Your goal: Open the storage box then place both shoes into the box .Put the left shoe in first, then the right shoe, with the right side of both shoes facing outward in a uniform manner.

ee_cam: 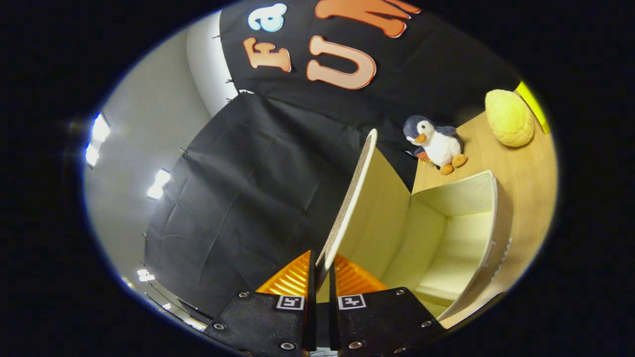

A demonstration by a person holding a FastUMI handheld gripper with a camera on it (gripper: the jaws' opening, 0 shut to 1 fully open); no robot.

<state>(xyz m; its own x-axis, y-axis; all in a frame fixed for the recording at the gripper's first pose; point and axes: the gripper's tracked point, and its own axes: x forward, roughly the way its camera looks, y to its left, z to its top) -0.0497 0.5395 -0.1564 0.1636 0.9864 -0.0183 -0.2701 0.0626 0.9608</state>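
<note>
We've got the hand-held gripper pinched shut on the storage box lid, which is swung up wide. The empty box sits just ahead, so opening's about done; both shoes remain, we'd say.

The gripper was rolled well over to one side, so that its view sat tilted against the room. Its two fingers stood nearly closed, with just a thin gap between them, and both pressed on the near edge of the storage box lid, one from the left and one from the right. The lid rose far beyond the fingertips.
</note>
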